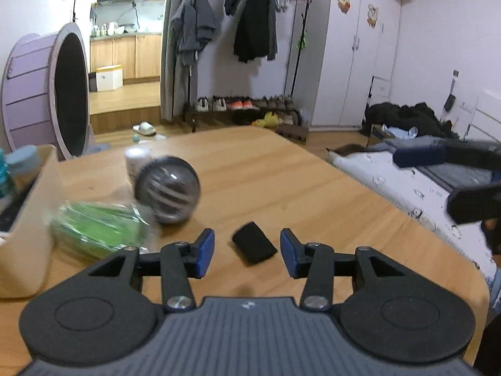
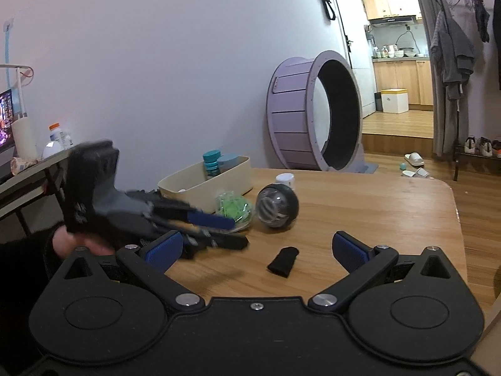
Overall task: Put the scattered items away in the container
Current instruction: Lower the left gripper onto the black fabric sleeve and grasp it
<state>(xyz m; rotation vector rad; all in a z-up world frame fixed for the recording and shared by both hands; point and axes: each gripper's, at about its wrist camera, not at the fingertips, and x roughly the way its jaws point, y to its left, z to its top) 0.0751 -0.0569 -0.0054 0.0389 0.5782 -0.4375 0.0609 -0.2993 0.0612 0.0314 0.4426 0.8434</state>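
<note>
A wooden table (image 1: 281, 181) is seen in both wrist views, and the scattered things are spread over its left part. A small black cloth piece (image 1: 254, 243) lies flat on the bare wood, and in the left wrist view it is placed just ahead of the left gripper (image 1: 247, 250), in line with the gap between the two blue pads (image 1: 205, 250). The jaws of this gripper are parted and nothing is pressed between them; the cloth is not touched. In the right wrist view the same cloth (image 2: 283, 261) is found between the two grippers, and the left gripper (image 2: 233, 232) is shown blurred, reaching in from the left with a hand (image 2: 67, 239) behind it. The right gripper (image 2: 256, 247) is held wide apart and empty, above the near part of the table. A dark ball with a clear window (image 2: 277, 206) rests on the wood beyond the cloth, and a clear packet with green contents (image 2: 234, 208) lies just beside it, on the left. Behind the ball a small white jar (image 2: 285, 181) is partly hidden. The cream container (image 2: 206, 185) stands at the left edge of the table, near the packet, and two teal-capped bottles (image 2: 212, 163) are already placed inside it.
</note>
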